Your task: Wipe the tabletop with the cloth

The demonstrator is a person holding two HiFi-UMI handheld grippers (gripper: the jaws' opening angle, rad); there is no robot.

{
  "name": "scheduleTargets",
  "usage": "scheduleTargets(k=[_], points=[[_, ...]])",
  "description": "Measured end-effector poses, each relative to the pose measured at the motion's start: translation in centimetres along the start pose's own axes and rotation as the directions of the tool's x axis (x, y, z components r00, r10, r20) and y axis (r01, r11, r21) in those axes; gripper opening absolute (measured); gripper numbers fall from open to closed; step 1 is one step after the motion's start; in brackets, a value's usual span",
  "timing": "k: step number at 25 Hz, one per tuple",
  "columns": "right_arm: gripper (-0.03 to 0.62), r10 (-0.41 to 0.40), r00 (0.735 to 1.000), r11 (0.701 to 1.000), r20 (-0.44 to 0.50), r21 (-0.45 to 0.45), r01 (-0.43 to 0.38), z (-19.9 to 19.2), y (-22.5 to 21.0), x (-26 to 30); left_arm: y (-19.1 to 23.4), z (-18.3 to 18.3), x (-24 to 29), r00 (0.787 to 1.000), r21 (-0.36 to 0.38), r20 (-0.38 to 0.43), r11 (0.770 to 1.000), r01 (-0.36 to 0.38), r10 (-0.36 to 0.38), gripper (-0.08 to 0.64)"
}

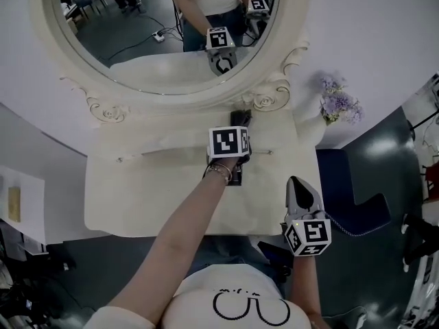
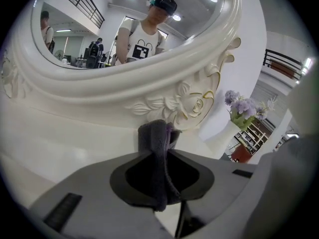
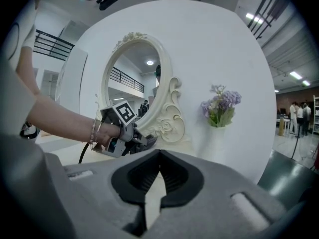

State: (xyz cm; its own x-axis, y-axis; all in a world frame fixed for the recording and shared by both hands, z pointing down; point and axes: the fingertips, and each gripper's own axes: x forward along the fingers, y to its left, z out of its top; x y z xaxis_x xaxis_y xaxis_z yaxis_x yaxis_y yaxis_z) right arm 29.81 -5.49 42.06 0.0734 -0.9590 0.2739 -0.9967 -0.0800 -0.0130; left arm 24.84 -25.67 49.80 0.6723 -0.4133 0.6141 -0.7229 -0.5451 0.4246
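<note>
1. Pinching the cloth [image 2: 155, 148] between jaws that are closed down to a narrow gap, the left gripper [image 1: 238, 123] lies at the centre of the head view. It is angled downward over the tabletop [image 1: 137, 197] and points toward 12 o'clock.
2. Appearance of the cloth: a dark grey fabric with a nubby surface and a purplish tint near its top edge. It is bunched into a narrow upright fold that rises above the jaw tips and hangs down between the pads.
3. Location of the cloth: at the back of the cream tabletop, just in front of the carved base of the oval mirror [image 1: 171, 100] at 12 o'clock. Whether it touches the surface cannot be told.
4. The right gripper [image 1: 300, 186] is at 4 o'clock, near the tabletop's right front corner. Its jaw tips meet with nothing between them.
5. Lilac flowers [image 1: 337, 104] in a white vase stand at 2 o'clock.
</note>
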Motion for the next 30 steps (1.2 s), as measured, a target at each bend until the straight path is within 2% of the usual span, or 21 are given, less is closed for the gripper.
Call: scheduleTargets(k=[5,21,30], points=[[-0.003,0.014,1.000,1.000,0.007,-0.008,-0.014,0.5,3.1,1.3,3.7,0.3,-2.0,1.000,0.024,0.001,0.999,-0.023,0.023,0.081],[-0.003,0.096,0.995,0.993,-0.019,-0.067,-0.097,1.6,12.7,5.7,14.6,1.6,-7.8,0.997,0.005,0.020,0.997,-0.076,0.076,0.081],[-0.003,0.156,0.987,0.982,-0.035,-0.099,-0.159,1.6,19.9,8.7,21.4,1.9,-12.0,0.996,-0.010,0.045,0.997,-0.080,0.080,0.081]])
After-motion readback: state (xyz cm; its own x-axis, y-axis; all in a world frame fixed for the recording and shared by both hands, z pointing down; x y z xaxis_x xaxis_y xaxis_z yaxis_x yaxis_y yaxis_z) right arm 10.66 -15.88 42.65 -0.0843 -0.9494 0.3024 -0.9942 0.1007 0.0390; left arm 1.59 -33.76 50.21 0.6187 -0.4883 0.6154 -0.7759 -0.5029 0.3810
